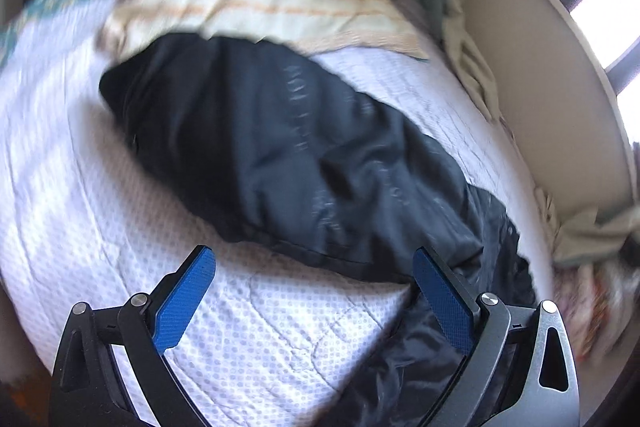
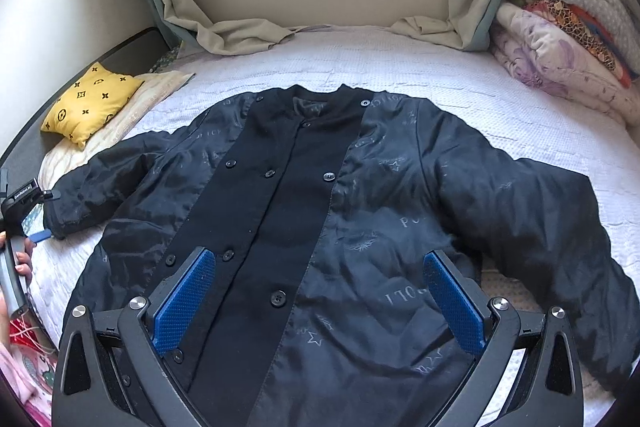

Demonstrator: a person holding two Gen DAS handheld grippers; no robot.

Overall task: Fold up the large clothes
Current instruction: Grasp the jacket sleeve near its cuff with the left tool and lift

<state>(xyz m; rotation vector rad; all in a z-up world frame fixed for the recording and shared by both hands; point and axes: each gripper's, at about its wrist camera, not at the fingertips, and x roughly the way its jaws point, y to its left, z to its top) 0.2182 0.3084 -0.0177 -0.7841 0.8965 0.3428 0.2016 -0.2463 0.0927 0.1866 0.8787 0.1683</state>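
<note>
Right wrist view: the right gripper, fingers spread wide and grasping nothing, hovers over the lower front of a dark jacket lying flat and buttoned on the white bed, collar toward 12 o'clock, sleeves out toward 9 and 3 o'clock. The left gripper shows at 9 o'clock beside the sleeve cuff, held by a hand; in its own blurred view the left gripper is likewise released, above the sleeve. Beyond, a yellow cushion lies at 10 o'clock, folded quilts at 2 o'clock, and curtains at 12 o'clock.
</note>
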